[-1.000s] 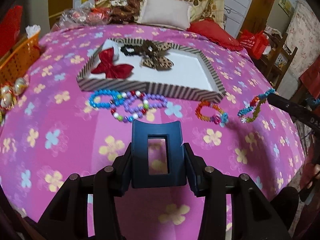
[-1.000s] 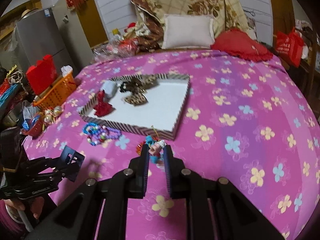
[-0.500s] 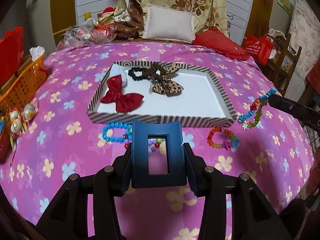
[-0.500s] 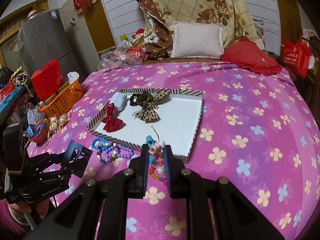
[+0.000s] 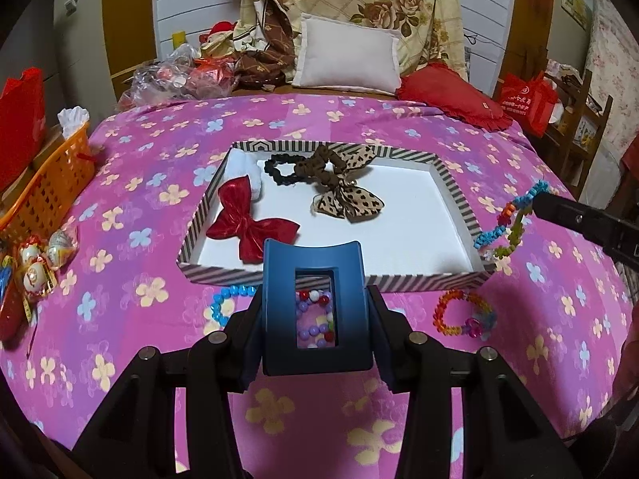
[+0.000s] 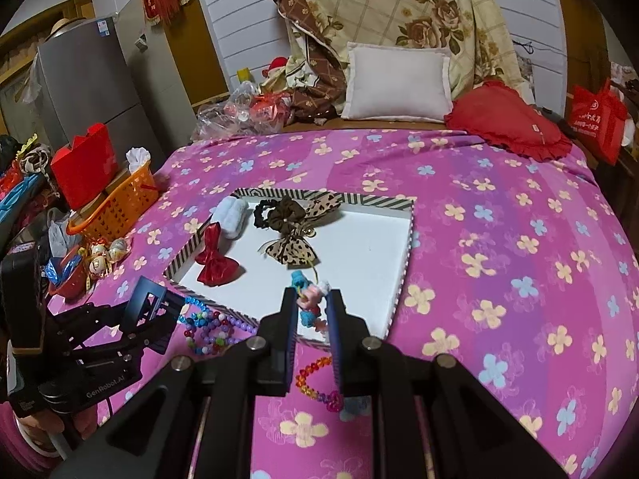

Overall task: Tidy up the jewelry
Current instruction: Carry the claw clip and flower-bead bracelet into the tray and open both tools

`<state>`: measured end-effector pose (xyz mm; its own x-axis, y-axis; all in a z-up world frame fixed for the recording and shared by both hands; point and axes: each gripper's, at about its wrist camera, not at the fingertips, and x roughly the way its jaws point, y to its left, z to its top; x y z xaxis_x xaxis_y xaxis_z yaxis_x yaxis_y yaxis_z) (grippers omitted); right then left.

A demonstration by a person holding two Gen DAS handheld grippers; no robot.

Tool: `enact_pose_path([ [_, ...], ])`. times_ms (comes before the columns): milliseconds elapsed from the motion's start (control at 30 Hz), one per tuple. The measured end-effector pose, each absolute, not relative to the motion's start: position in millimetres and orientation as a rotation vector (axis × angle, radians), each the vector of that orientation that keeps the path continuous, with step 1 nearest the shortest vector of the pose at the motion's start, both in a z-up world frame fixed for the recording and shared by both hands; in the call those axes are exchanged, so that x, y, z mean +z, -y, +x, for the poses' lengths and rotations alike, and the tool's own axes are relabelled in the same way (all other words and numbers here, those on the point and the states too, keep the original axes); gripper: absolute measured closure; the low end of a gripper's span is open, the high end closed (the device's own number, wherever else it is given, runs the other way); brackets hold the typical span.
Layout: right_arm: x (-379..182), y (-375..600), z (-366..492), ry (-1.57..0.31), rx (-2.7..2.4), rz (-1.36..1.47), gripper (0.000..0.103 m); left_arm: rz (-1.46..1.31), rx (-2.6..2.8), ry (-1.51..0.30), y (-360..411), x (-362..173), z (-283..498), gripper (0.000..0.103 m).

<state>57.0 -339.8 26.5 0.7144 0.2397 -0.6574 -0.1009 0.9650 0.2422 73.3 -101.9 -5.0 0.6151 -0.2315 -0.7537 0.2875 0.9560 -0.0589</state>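
Note:
My left gripper [image 5: 315, 307] is shut on a dark blue rectangular hair clip [image 5: 279, 279], held just before the near rim of the striped tray [image 5: 455, 183]. In the tray lie a red bow [image 5: 247, 223], a leopard bow [image 5: 343, 199], a black scrunchie [image 5: 279, 169] and a white fluffy piece [image 5: 243, 167]. My right gripper [image 6: 311, 293] is shut on a colourful bead bracelet [image 6: 297, 279], which hangs over the tray's near right corner [image 6: 393, 311]. Blue and purple bead bracelets [image 6: 207, 327] and an orange bead bracelet [image 6: 319, 383] lie on the pink bedspread before the tray.
An orange basket [image 5: 44, 195] and wrapped egg toys [image 5: 36, 263] sit at the bed's left edge. A white pillow [image 5: 347, 56], a red cushion [image 5: 451, 95] and crumpled bags [image 5: 179, 76] lie at the head. A wooden shelf [image 5: 575, 119] stands to the right.
Both grippers moved forward toward the tray and rose a little, each keeping its item. The bracelet now hangs over the tray's corner; the loose beads sit behind the blue clip.

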Motion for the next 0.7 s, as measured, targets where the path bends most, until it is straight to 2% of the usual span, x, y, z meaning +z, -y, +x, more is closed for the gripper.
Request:
enact_pose_path([
  [700, 14.0, 335.3, 94.7, -0.779, 0.192, 0.191, 0.088, 0.056, -0.28, -0.861, 93.1, -4.7, 108.9, 0.074],
])
